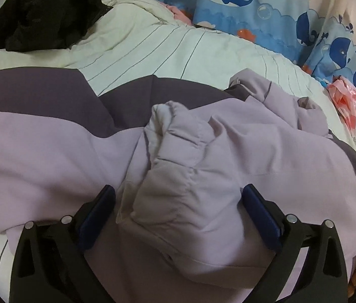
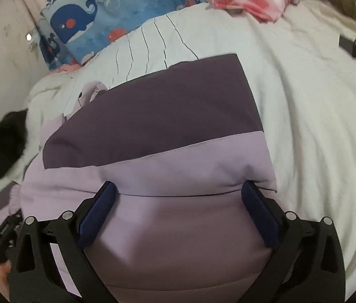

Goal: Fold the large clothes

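We find lilac-and-plum jacket spread on striped bedding, filling centre and lower frame. Left gripper spread wide astride bunched cuff, likely lining up grab. Right gripper likewise spread, nothing pinched, over folded panel edge, apparently smoothing.

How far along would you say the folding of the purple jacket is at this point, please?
Partly done. The purple jacket lies on the striped bedding, one side turned over with a straight edge. In hand: nothing gripped; the left tongs stand open around the bunched sleeve cuff, the right tongs open over the folded side. Left: flatten the sleeve, finish folding; the black garment lies unfolded.
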A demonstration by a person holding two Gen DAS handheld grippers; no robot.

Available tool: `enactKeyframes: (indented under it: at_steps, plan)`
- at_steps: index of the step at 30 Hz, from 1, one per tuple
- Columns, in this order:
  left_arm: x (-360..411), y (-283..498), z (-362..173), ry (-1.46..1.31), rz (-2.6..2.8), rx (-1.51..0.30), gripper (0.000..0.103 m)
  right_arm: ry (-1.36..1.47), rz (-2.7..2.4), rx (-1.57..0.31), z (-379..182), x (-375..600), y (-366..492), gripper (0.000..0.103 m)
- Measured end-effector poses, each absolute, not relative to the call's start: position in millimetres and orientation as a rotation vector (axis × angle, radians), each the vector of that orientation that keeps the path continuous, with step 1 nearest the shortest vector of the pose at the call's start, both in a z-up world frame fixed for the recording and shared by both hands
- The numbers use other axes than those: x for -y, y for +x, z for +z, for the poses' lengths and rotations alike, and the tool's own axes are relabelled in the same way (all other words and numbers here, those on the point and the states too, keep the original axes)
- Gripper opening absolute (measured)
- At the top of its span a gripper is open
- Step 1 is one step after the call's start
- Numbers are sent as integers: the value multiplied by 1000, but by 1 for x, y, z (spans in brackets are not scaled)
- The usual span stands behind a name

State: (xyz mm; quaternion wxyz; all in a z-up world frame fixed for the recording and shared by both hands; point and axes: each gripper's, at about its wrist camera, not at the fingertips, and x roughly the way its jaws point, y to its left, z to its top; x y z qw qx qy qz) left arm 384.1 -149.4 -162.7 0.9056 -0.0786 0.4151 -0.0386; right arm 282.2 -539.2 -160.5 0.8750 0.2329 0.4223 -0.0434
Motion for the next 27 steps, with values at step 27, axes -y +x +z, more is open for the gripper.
enactKeyframes:
  at_steps: [27]
  plan:
    - [-276,199,-66,-922,191,-463,97,375,-66,-882,-163,473,199,97]
